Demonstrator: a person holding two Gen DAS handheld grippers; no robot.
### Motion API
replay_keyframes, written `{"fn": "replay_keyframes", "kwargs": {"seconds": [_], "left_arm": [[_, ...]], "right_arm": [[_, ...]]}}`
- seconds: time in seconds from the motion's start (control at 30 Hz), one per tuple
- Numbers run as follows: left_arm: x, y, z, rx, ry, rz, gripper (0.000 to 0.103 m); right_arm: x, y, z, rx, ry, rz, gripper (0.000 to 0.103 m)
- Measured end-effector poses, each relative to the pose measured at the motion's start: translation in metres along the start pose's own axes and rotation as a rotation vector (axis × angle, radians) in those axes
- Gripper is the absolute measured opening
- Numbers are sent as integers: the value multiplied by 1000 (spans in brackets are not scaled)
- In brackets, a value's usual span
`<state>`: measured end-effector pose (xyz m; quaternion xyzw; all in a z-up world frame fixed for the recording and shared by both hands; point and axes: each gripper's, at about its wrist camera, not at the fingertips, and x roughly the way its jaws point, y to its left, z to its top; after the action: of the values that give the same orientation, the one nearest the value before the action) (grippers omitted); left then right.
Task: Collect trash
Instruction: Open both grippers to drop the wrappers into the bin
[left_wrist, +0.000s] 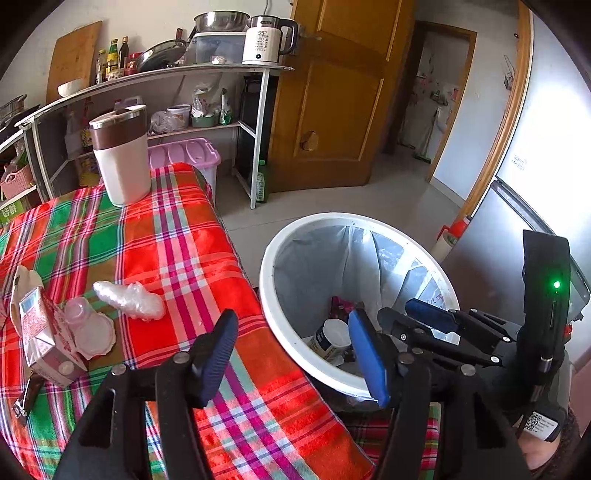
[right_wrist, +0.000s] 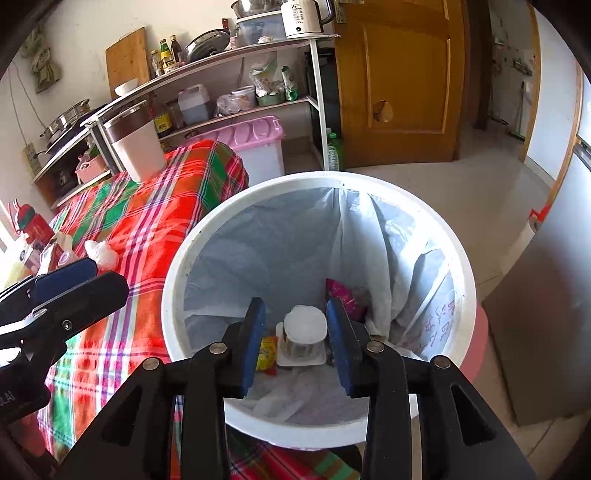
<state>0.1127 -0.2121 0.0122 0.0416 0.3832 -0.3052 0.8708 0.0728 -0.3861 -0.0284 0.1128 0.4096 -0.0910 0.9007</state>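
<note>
Both empty: right hand-held gripper (right_wrist: 295, 339) part open over the bin (right_wrist: 192, 243), left hand-held gripper (left_wrist: 291, 354) wider at the worktop (left_wrist: 192, 236) edge; carton (left_wrist: 44, 343), lid (left_wrist: 94, 330), wrap (left_wrist: 129, 300) left, risk of knocking carton off.

L gripper (left_wrist: 295, 354) fingers apart, empty; R gripper (right_wrist: 295, 345) fingers apart, empty, both angled down
</note>
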Motion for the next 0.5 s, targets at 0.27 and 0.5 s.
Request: {"fn": "replay_keyframes", "kwargs": {"seconds": [0.27, 0.5], "left_arm": [[-20, 19, -9, -23, -31, 41, 65], [-42, 45, -19, -60, -62, 77, 66]], "right_arm": [[-10, 22, -2, -19, -19, 38, 36], [-16, 50, -2, -58, -31, 85, 36]]}}
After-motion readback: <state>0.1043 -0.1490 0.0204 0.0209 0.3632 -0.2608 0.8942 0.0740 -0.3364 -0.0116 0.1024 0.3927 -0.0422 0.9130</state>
